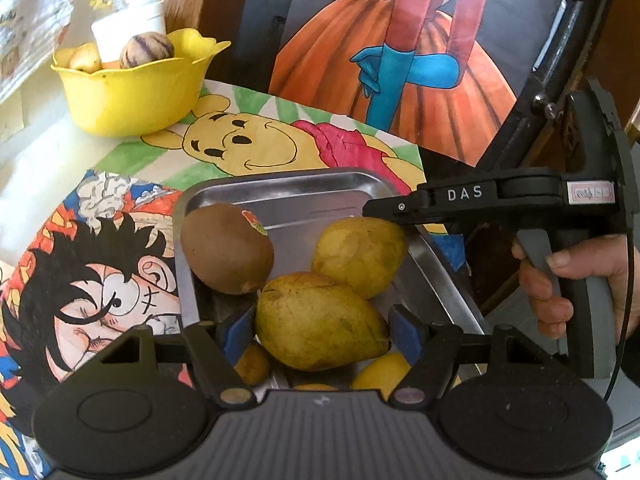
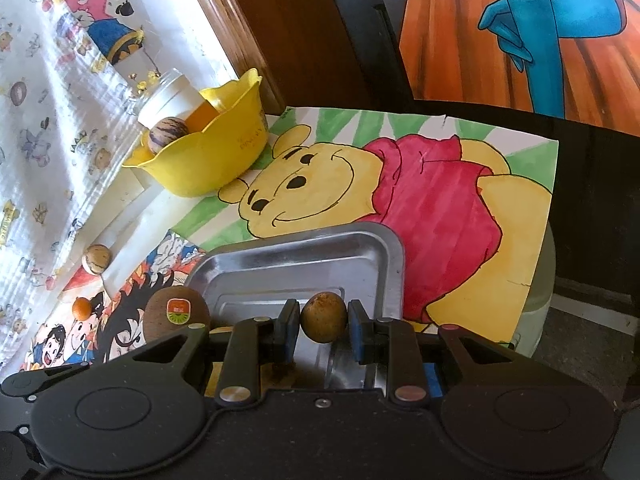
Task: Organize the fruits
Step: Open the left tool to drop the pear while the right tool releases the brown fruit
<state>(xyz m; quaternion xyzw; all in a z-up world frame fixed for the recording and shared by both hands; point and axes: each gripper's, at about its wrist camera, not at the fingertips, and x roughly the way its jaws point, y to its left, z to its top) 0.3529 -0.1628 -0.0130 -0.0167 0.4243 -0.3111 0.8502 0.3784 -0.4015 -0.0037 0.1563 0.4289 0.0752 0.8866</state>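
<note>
My left gripper (image 1: pixel 322 332) is shut on a yellow-green pear (image 1: pixel 320 320), its blue pads against the pear's flanks, low over the metal tray (image 1: pixel 280 184). In the tray lie a second pear (image 1: pixel 360 256) and a brown kiwi (image 1: pixel 226 252) with a sticker. Under the held pear, other small fruits are partly hidden. My right gripper (image 2: pixel 323 314) is shut on a small round brown fruit (image 2: pixel 323 320) above the tray (image 2: pixel 304 244), with the kiwi (image 2: pixel 176 312) to its left. A yellow bowl (image 1: pixel 128 92) at the back left holds a striped fruit (image 1: pixel 146 50) and others.
The tray rests on cartoon drawings covering the table. On the table's left lie a loose striped fruit (image 2: pixel 96 258) and a small orange fruit (image 2: pixel 82 307). A white jar (image 2: pixel 172 96) stands behind the yellow bowl (image 2: pixel 200 164). A hand (image 1: pixel 560 292) holds the right gripper's handle.
</note>
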